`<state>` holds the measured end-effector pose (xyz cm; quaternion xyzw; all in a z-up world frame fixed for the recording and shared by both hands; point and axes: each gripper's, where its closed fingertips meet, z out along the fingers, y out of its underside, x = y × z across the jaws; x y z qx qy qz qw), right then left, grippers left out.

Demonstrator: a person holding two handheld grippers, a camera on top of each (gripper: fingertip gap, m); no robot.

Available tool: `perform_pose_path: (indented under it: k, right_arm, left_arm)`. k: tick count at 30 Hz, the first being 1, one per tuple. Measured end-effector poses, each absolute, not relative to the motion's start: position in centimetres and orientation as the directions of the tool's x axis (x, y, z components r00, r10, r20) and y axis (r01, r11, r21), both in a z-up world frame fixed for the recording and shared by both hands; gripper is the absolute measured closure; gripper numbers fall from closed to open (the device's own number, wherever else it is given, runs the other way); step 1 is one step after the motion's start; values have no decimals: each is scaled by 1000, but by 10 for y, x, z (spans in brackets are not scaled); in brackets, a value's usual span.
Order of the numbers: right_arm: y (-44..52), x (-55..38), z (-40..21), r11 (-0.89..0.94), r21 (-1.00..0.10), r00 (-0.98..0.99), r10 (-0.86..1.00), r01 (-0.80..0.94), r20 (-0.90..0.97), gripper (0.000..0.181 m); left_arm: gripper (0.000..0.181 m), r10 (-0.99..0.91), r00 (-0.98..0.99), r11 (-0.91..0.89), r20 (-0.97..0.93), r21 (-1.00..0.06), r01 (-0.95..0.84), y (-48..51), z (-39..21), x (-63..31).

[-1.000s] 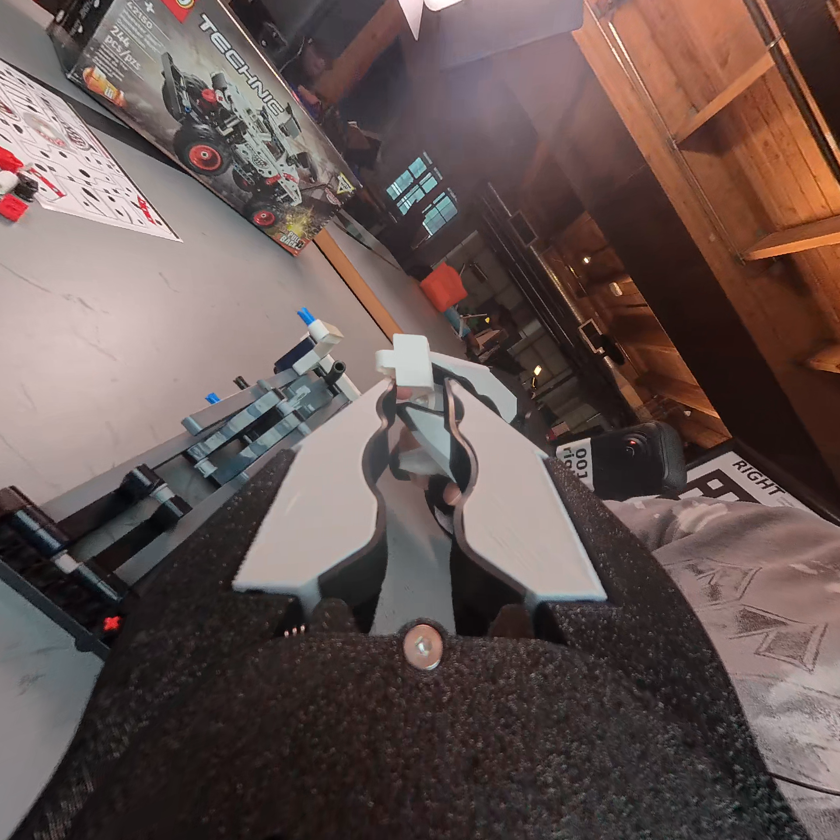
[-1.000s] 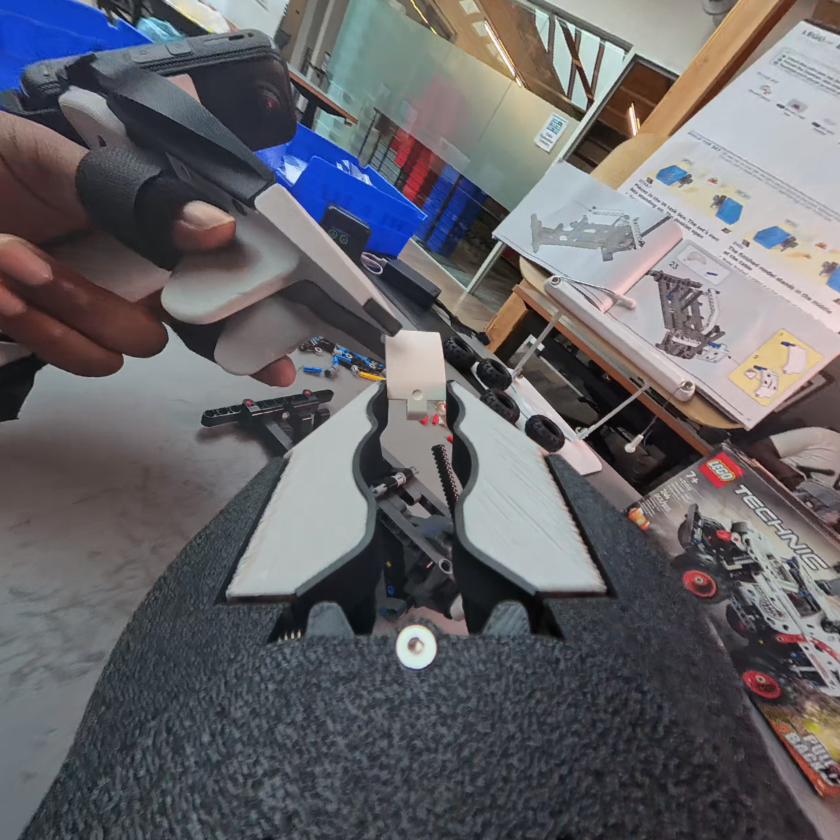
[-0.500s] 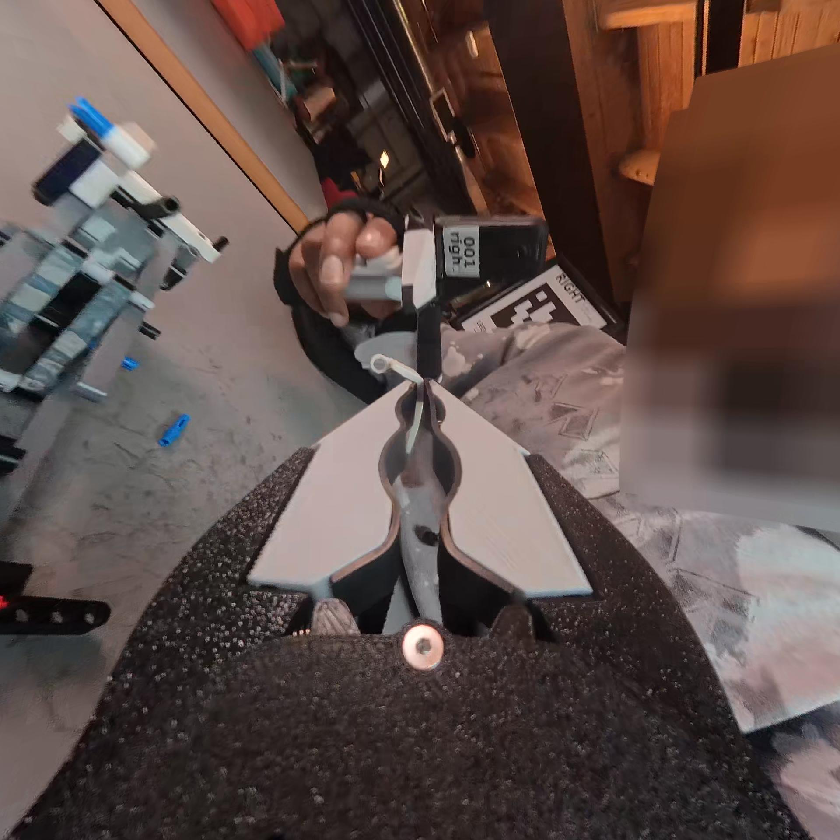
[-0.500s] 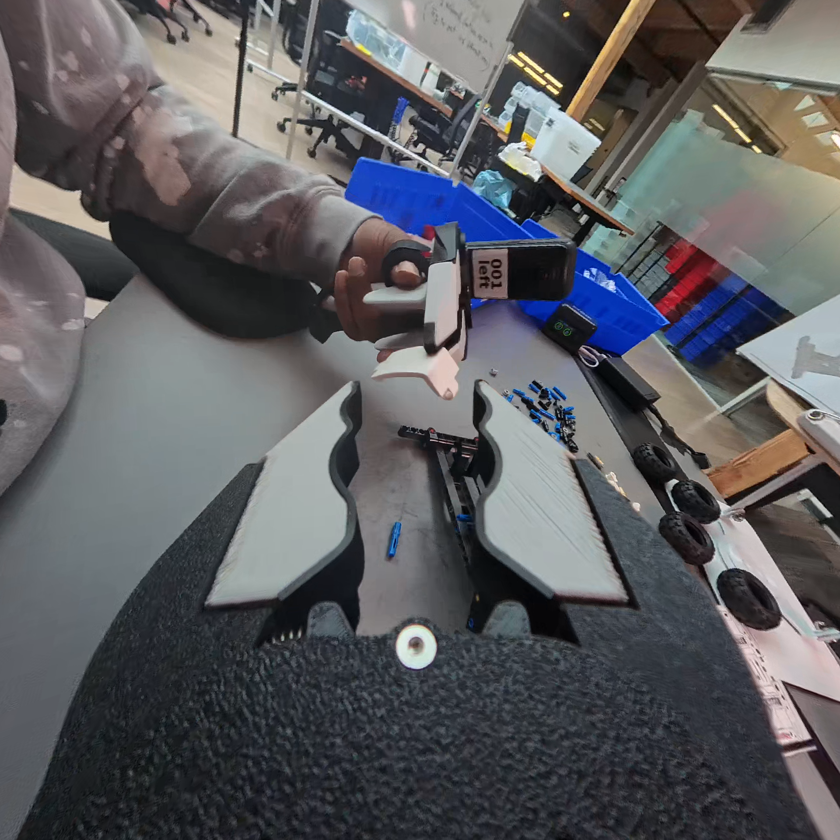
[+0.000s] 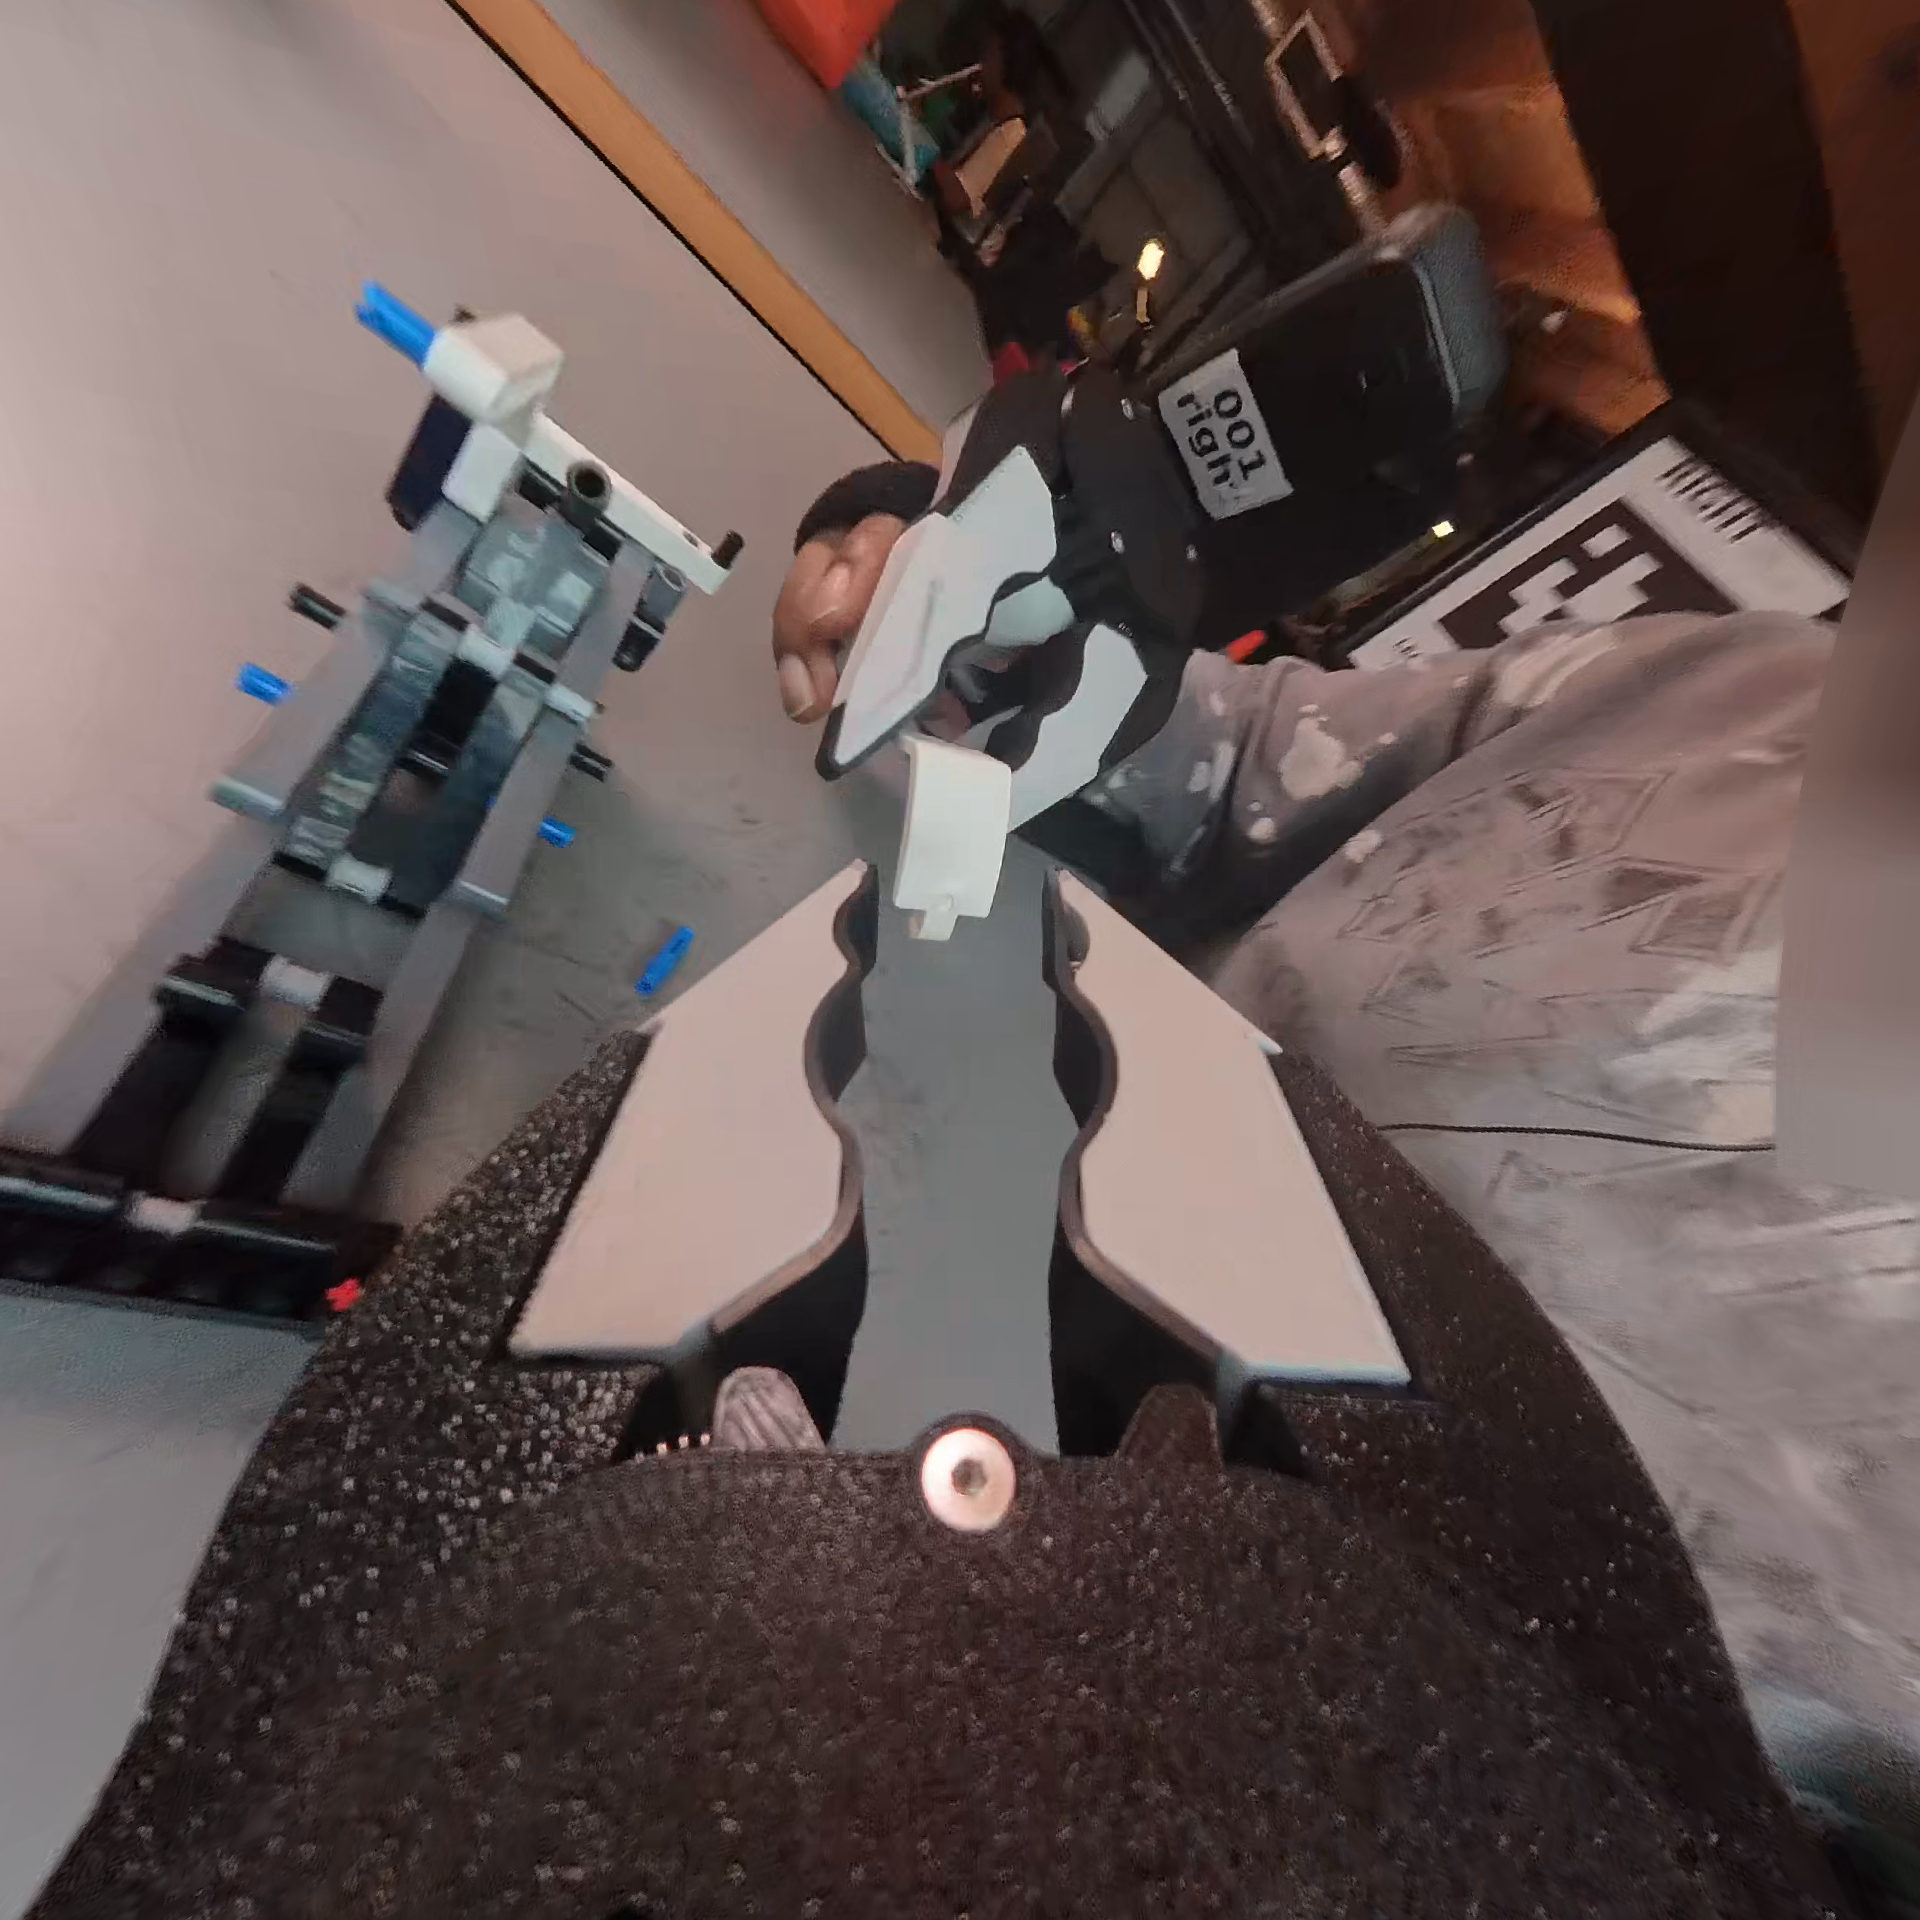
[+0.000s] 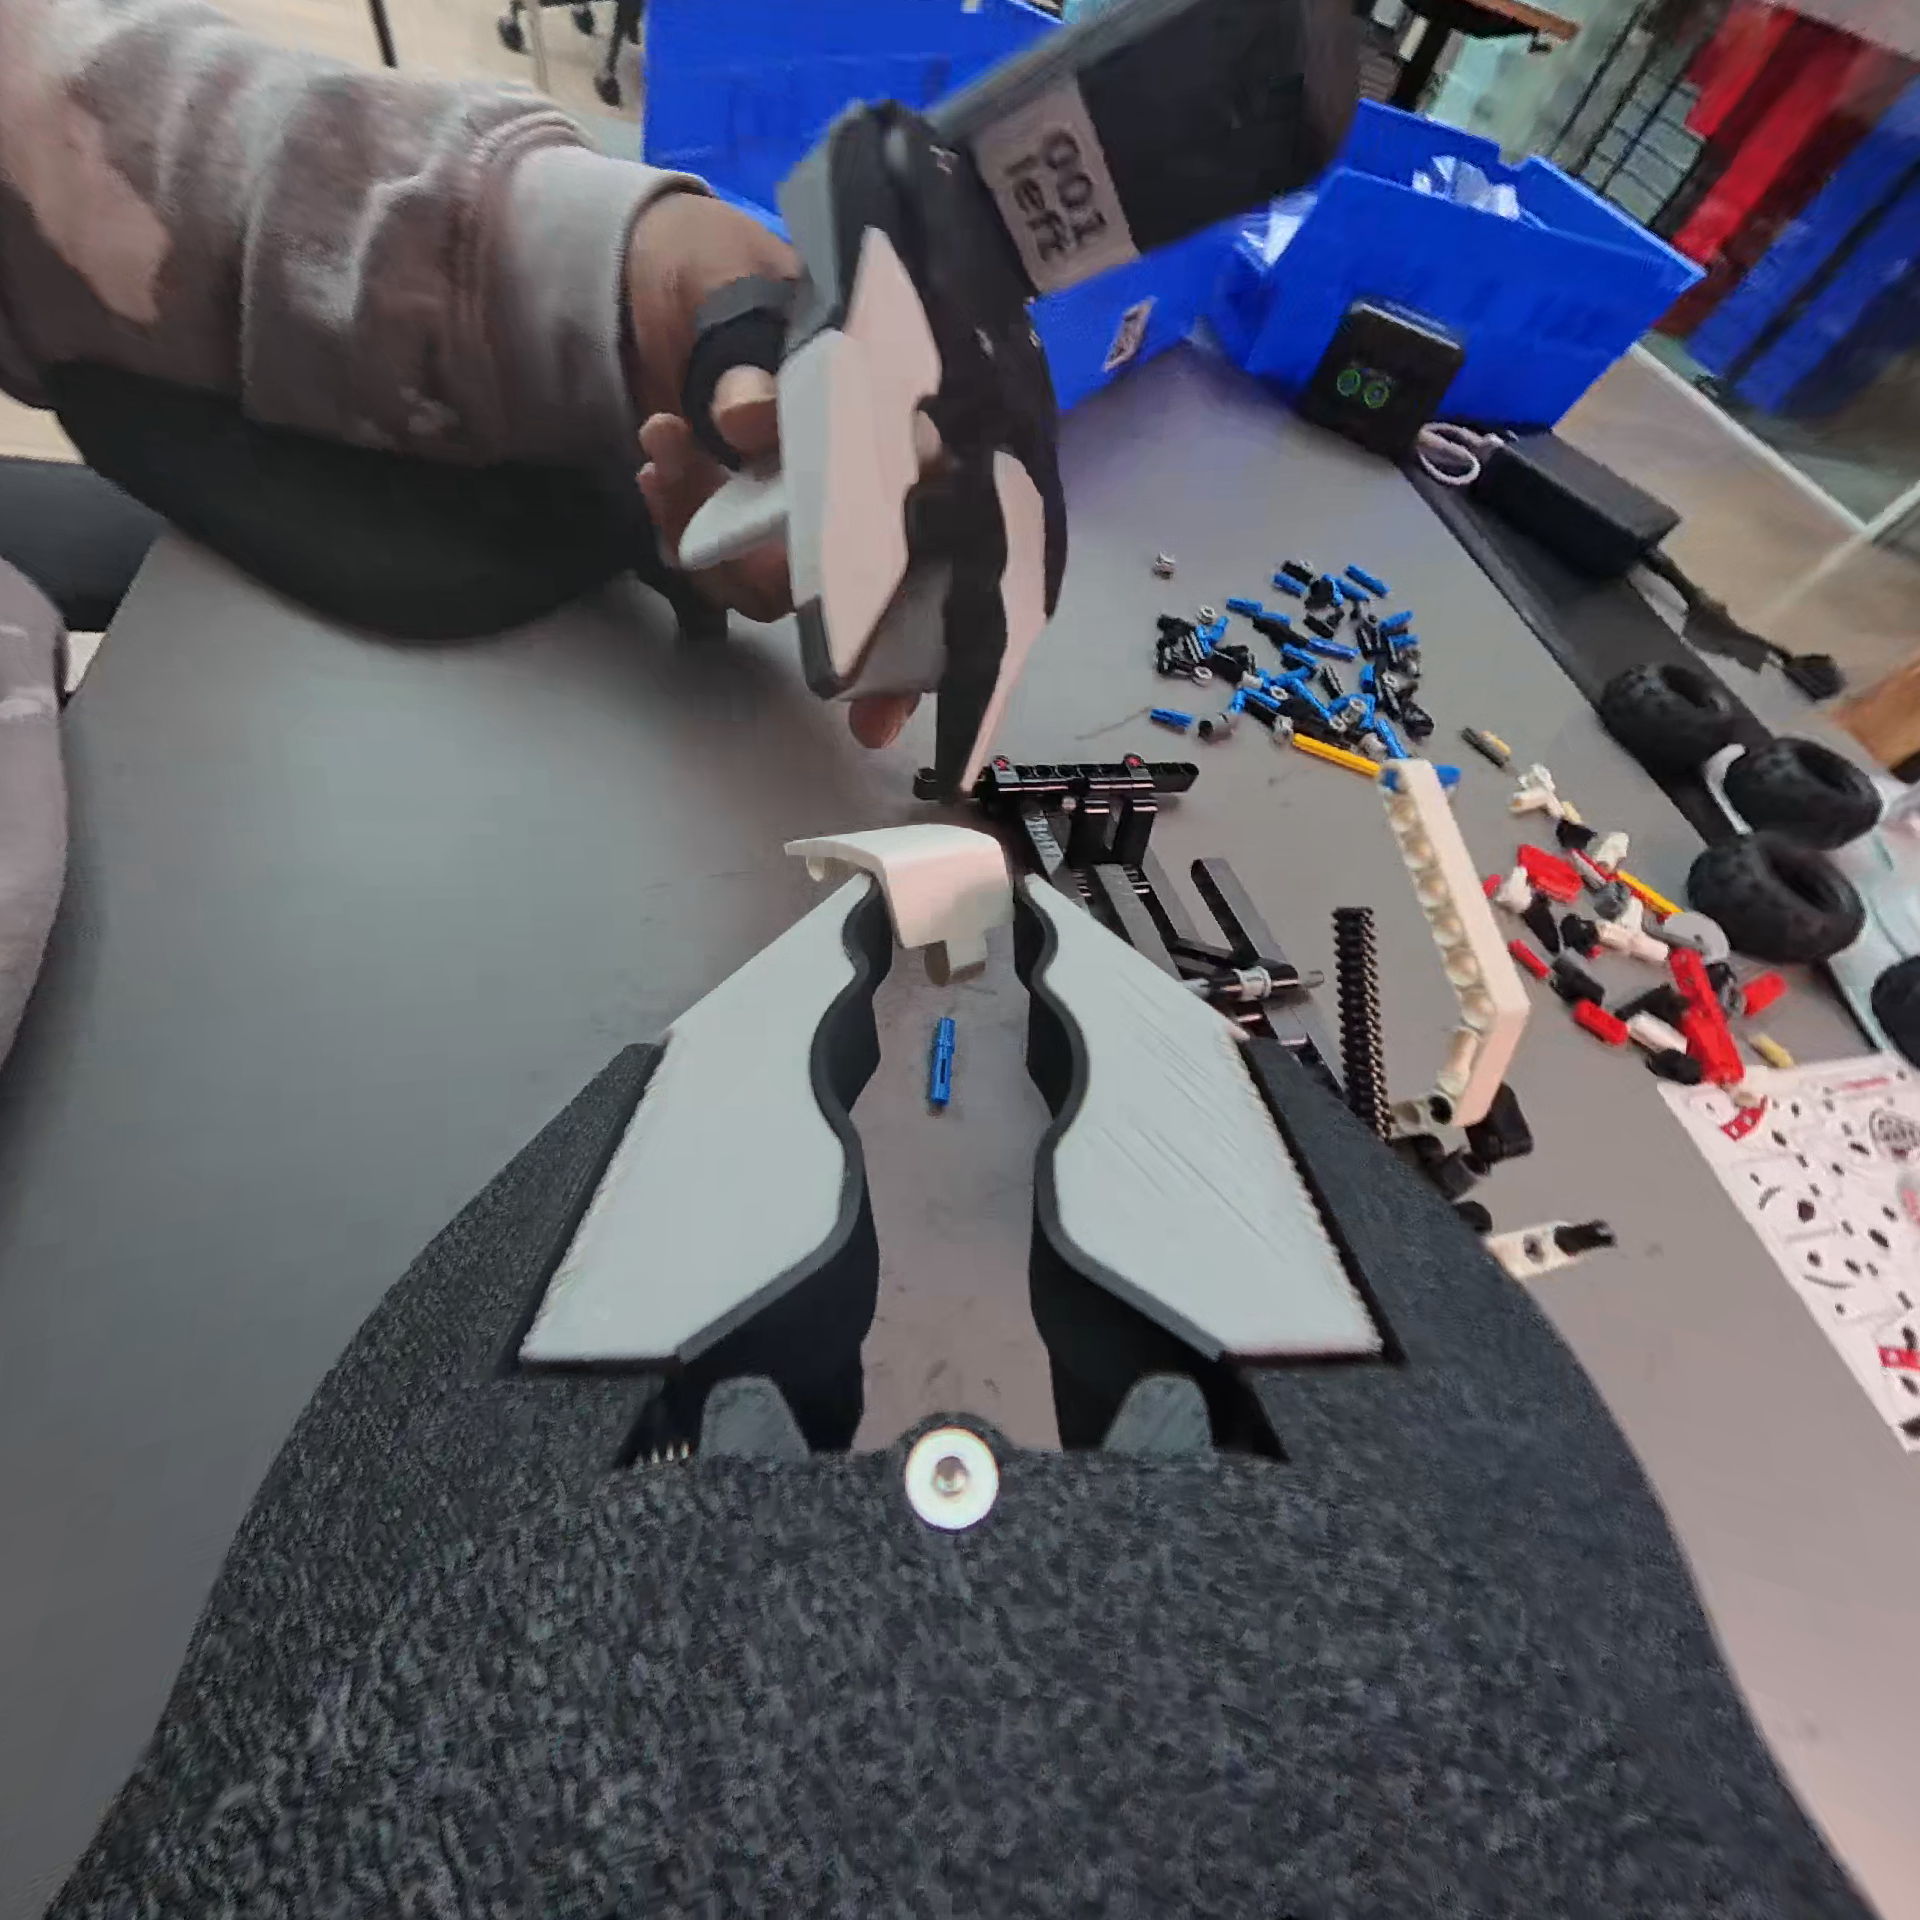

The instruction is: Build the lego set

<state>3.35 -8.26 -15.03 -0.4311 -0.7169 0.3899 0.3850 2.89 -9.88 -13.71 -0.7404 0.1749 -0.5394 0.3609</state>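
the right gripper [image 6: 940,920] holds a white curved panel [image 6: 914,878] at the very tips of its fingers, in the centre of the right wrist view. its jaws stand partly apart, only as wide as the panel, and they press on the panel's two sides. i think the tip hold is chosen so that the small peg under the panel stays free for pushing in.

the left gripper [image 5: 951,914] is open and holds nothing; the gap between its fingers is wide and shows only grey table [image 5: 935,1143]. in the left wrist view the same white panel hangs just in front of these open tips, at the centre of the frame, so the two grippers face each other closely. whether the left one touches the panel, i cannot tell.

the half-built chassis [image 5: 416,748] lies on the table at the left of the left wrist view, grey and black with white beams and blue pins. in the right wrist view it appears right of centre, just behind the panel. a loose blue pin [image 6: 941,1060] lies on the table between the right fingers. the pile of small parts [image 6: 1299,665] and the black tyres [image 6: 1777,894] wait at the upper right, well apart from the grippers.

the panel probably goes onto the chassis next, and it needs careful aligning.
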Motion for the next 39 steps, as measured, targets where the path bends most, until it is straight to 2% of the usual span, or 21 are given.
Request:
perform_pose_path:
  k: [2, 5, 9, 12, 15, 20, 23, 24, 27, 30, 39]
  right_arm:
    - [-72, 27, -151, 211, -911, -250, 960, 354, 125, 159]
    - [-70, 19, -148, 108, -933, -189, 981, 342, 44, 159]
    - [-75, 16, -152, 141, -928, -199, 977, 344, 75, 161]
    - [-91, 25, -169, 229, -889, -325, 941, 397, 97, 158]
    - [-100, 41, -191, 359, -812, -451, 883, 461, 134, 157]
    - [-85, 52, -201, 336, -764, -430, 899, 551, 85, 145]
    - [-81, 53, -210, 311, -736, -408, 912, 601, 51, 145]
    - [-81, 54, -212, 310, -731, -414, 909, 608, 41, 151]
    - [-86, 61, -202, 244, -760, -443, 894, 602, -63, 154]
    - [-61, 52, -202, 233, -753, -340, 940, 615, 13, 160]
    - [-71, 38, -224, 280, -667, -331, 942, 690, 54, 159]
  left_arm:
    - [146, -697, 483, -586, 531, -809, 44, -96, -141, 27]
    - [142, -688, 601, -527, 407, -849, -28, -89, -150, 30]
    - [156, -699, 610, -491, 373, -871, -30, -87, -144, 29]
    - [156, -733, 568, -506, 375, -858, -87, -97, -147, 30]
    - [156, -785, 570, -470, 244, -834, -290, -109, -171, 36]
    - [157, -814, 575, -435, 84, -744, -507, -114, -206, 42]
    - [156, -819, 571, -430, 56, -718, -547, -113, -214, 41]
    - [157, -825, 562, -429, 56, -709, -560, -115, -216, 41]
    - [157, -833, 549, -434, 62, -689, -581, -121, -220, 38]
    - [157, -833, 551, -430, 54, -690, -583, -120, -221, 41]
    - [156, -844, 535, -415, 47, -689, -595, -122, -226, 51]
